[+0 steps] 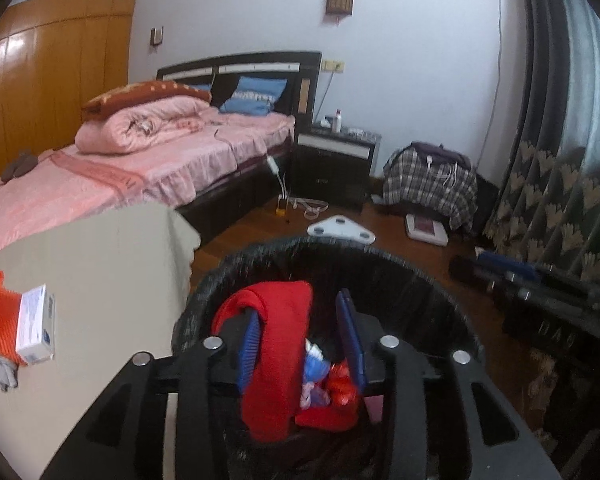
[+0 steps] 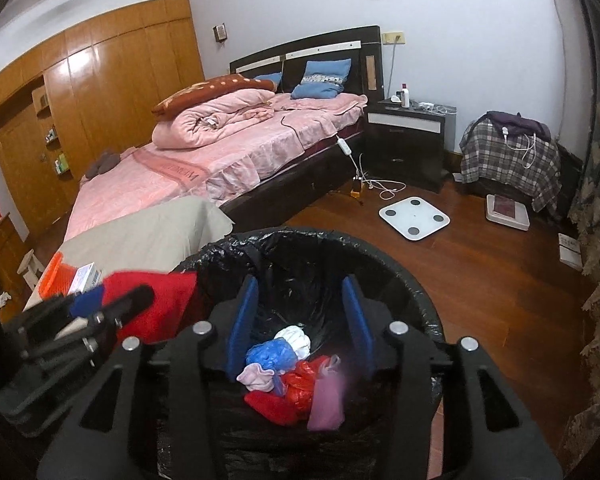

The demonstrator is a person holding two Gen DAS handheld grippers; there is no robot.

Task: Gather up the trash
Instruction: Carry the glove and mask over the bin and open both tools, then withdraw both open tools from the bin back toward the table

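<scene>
A black bin lined with a black bag point(image 1: 380, 256) point(image 2: 380, 256) stands on the wooden floor below both grippers. It holds crumpled red, blue, white and pink trash point(image 2: 296, 380). My left gripper point(image 1: 300, 320) is open over the bin, and a red cloth-like piece point(image 1: 280, 360) drapes over its left blue finger point(image 1: 249, 344). The same red piece point(image 2: 156, 304) and the left gripper point(image 2: 86, 308) show at the left of the right wrist view. My right gripper point(image 2: 300, 316) is open and empty above the bin.
A beige-covered table point(image 1: 100, 280) to the left carries an orange basket point(image 1: 0, 320) and a small white box point(image 1: 36, 328). A pink bed point(image 2: 220, 152), a nightstand point(image 2: 408, 140), two floor scales point(image 2: 414, 218) and a plaid-covered pile point(image 2: 508, 152) lie beyond. Curtains hang at the right.
</scene>
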